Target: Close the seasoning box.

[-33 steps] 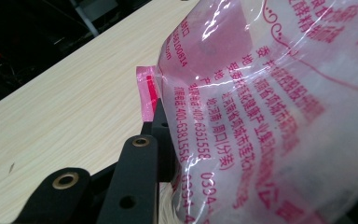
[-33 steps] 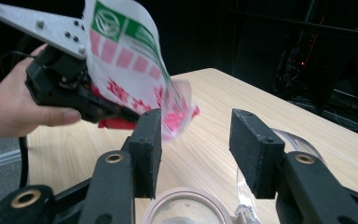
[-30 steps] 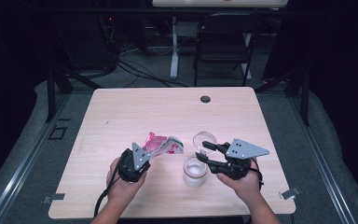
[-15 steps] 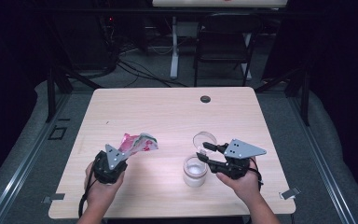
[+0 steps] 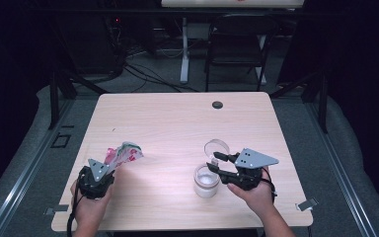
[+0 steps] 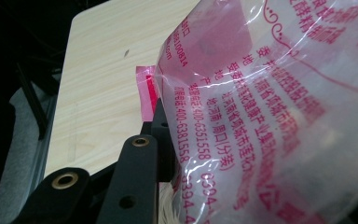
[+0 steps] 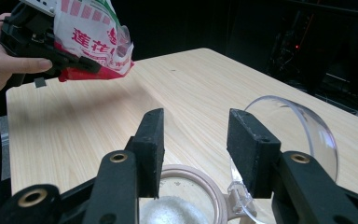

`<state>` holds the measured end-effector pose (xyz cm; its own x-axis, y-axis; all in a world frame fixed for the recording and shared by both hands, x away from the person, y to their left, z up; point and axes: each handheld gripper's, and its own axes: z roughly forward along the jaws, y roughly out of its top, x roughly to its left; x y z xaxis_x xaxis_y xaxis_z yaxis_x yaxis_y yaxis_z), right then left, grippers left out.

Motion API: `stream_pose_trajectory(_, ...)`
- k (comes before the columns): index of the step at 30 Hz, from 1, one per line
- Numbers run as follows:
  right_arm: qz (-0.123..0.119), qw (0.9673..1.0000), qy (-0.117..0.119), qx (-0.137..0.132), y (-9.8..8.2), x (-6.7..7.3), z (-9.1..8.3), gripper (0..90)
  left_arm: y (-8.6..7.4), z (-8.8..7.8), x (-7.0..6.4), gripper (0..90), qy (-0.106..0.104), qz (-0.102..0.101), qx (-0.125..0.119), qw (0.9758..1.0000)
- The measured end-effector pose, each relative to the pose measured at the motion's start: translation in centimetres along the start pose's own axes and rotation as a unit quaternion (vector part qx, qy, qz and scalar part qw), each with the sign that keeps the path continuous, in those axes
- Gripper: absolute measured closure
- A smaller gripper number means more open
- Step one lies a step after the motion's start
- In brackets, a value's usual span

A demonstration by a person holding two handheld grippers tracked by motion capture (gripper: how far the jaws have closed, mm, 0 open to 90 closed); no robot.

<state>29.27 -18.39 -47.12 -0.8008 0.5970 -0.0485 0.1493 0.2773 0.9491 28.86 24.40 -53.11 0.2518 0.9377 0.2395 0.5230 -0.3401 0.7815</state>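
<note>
Pale wooden tabletop (image 5: pixel 177 128): the left hand-held gripper (image 5: pixel 100 173) clamps a crinkly pink-printed plastic bag (image 5: pixel 122 153) near the left edge, well apart from the clear hinged-lid jar (image 5: pixel 206 180) of white powder, over which the right hand-held gripper (image 5: pixel 216 162) hovers, jaws wide.

"400-6351558" on plastic bag (image 6: pixel 270 116)
</note>
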Motion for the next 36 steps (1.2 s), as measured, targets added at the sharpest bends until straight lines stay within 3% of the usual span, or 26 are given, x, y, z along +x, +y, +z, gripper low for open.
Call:
stream_pose_trajectory(16,0.002,1.0,0.0,0.002,-0.2,-0.1,0.1,56.0,-1.3,1.4,1.5,72.6,0.013,-0.036,0.018,0.9991)
stream_pose_trajectory(23,0.003,1.0,-0.001,0.001,-0.2,-0.2,0.1,55.3,-1.8,2.3,1.6,71.8,0.025,-0.031,0.034,0.9986)
stream_pose_trajectory(29,0.005,1.0,-0.001,0.002,-0.3,-0.2,0.1,55.1,-2.2,2.9,1.5,68.3,0.005,-0.034,0.056,0.9978)
stream_pose_trajectory(36,0.005,1.0,-0.001,0.003,-0.3,-0.2,0.2,54.9,-2.2,3.0,1.4,62.3,-0.013,-0.038,0.057,0.9976)
